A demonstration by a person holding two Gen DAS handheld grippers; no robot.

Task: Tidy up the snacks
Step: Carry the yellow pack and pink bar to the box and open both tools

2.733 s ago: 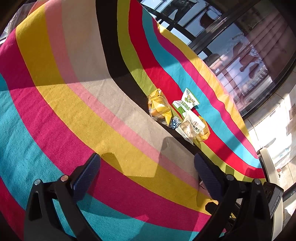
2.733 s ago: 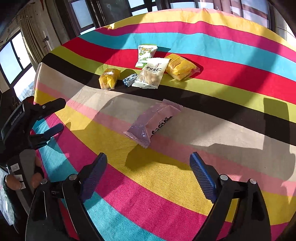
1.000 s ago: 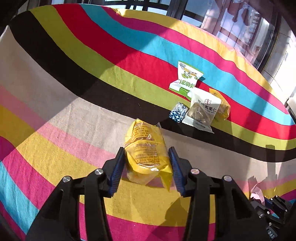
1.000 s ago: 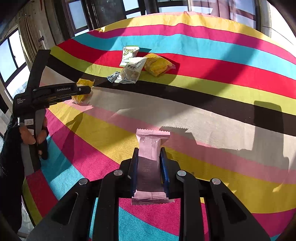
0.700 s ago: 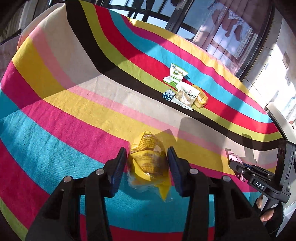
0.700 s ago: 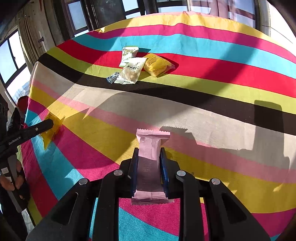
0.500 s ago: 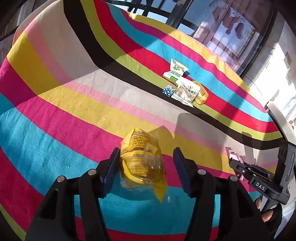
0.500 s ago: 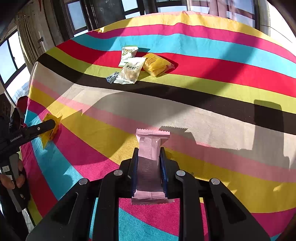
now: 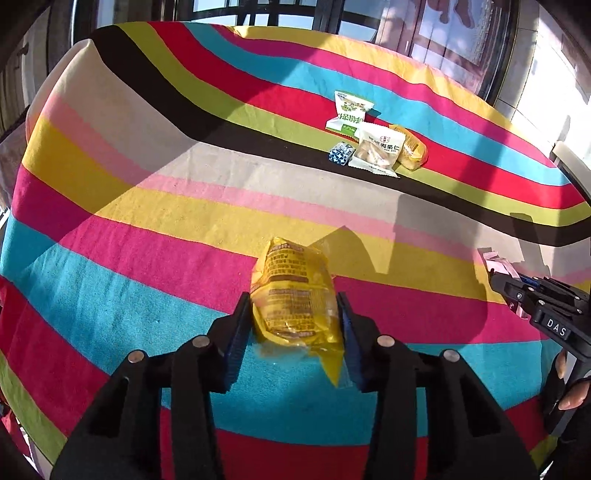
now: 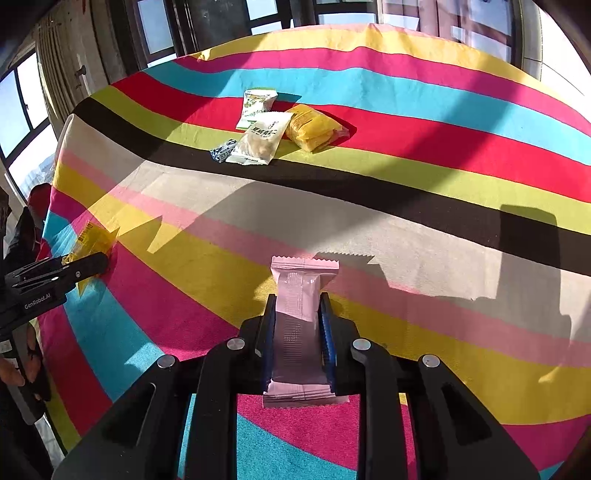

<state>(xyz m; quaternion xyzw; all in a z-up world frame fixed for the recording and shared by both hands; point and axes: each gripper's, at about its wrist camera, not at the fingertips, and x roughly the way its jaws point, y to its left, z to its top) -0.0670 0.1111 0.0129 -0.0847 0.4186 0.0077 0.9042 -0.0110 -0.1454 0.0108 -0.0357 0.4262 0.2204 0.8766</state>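
Observation:
My left gripper (image 9: 293, 325) is shut on a yellow snack packet (image 9: 293, 295) and holds it over the near, turquoise stripe of the striped tablecloth (image 9: 147, 206). My right gripper (image 10: 297, 325) is shut on a pink snack bar (image 10: 301, 291), held over the near pink and yellow stripes. Each gripper shows in the other's view: the right gripper at the right edge (image 9: 517, 291), the left gripper at the left edge (image 10: 74, 266). A far cluster holds a green-white packet (image 9: 349, 112), a white nut packet (image 9: 378, 151), a small blue-white candy (image 9: 340, 156) and a yellow packet (image 9: 412, 153).
The table is covered by the striped cloth and ends near a window wall (image 10: 207, 26) at the back. The cluster also shows in the right wrist view (image 10: 262, 142). My gloved hands hold the gripper handles at the view edges.
Both grippers closed on their packets since the earliest frames. The left gripper carried the yellow packet from the cluster back to the near side. The right gripper has stayed still with the pink bar.

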